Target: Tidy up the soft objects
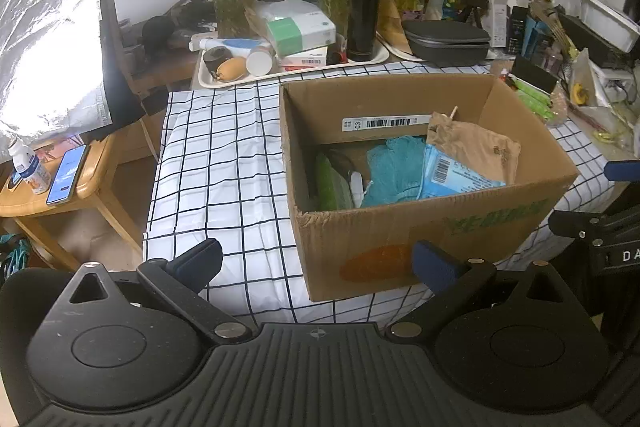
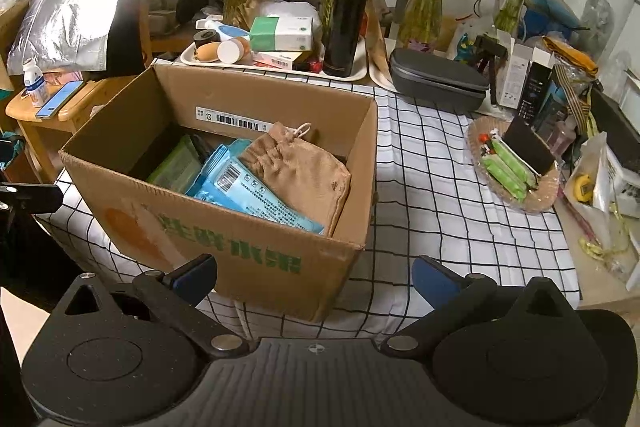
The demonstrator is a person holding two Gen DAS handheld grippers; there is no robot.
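Left gripper (image 1: 316,263): nearest the lens, blue-padded fingers spread wide, nothing between them; held low before the near wall of the box. Right gripper (image 2: 314,275): likewise released and empty, at the box's near right corner.

Cardboard box (image 1: 420,239): open-topped, green print and an orange mark on the near face, barcode label inside the far wall; stands on the checked tablecloth (image 1: 224,167).

Contents of the box:
- tan drawstring pouch (image 2: 300,171), at the right side, leaning on the wall;
- light blue wipes packet (image 2: 248,187), partly under the pouch;
- teal knitted cloth (image 1: 394,167), middle;
- green packet (image 2: 176,167), left.

Beyond the box: white tray (image 2: 192,61) carrying a black flask (image 2: 346,23) and small boxes; grey zip case (image 2: 438,79) to its right. Far right, a shallow dish (image 2: 536,201) with green wrapped items.
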